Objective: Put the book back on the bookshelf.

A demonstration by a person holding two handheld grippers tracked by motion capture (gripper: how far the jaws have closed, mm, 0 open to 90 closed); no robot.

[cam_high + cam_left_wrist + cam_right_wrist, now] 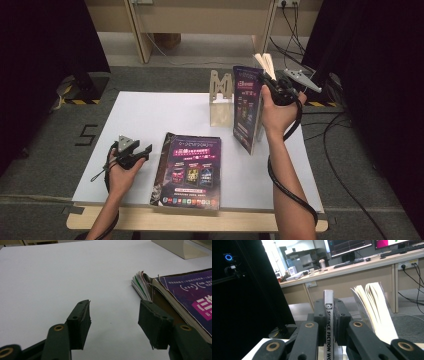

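Observation:
A purple-covered magazine point(246, 107) stands upright on the white table point(150, 115), just right of a beige bookend point(221, 100). My right gripper point(270, 82) is shut on its top edge. In the right gripper view the jaws of the right gripper point(329, 312) clamp the spine point(328, 297), and loose pages point(374, 307) fan out to the right. A second purple magazine point(189, 170) lies flat near the front edge. My left gripper point(145, 152) rests open on the table just left of it. In the left gripper view the left gripper point(113, 315) holds nothing, and the flat magazine point(190, 297) lies beside its right jaw.
The bookend point(182, 248) also stands at the far right in the left gripper view. Cables point(340, 150) trail on the floor right of the table. A desk point(362, 272) with monitors stands beyond. Dark curtains point(45, 50) flank both sides.

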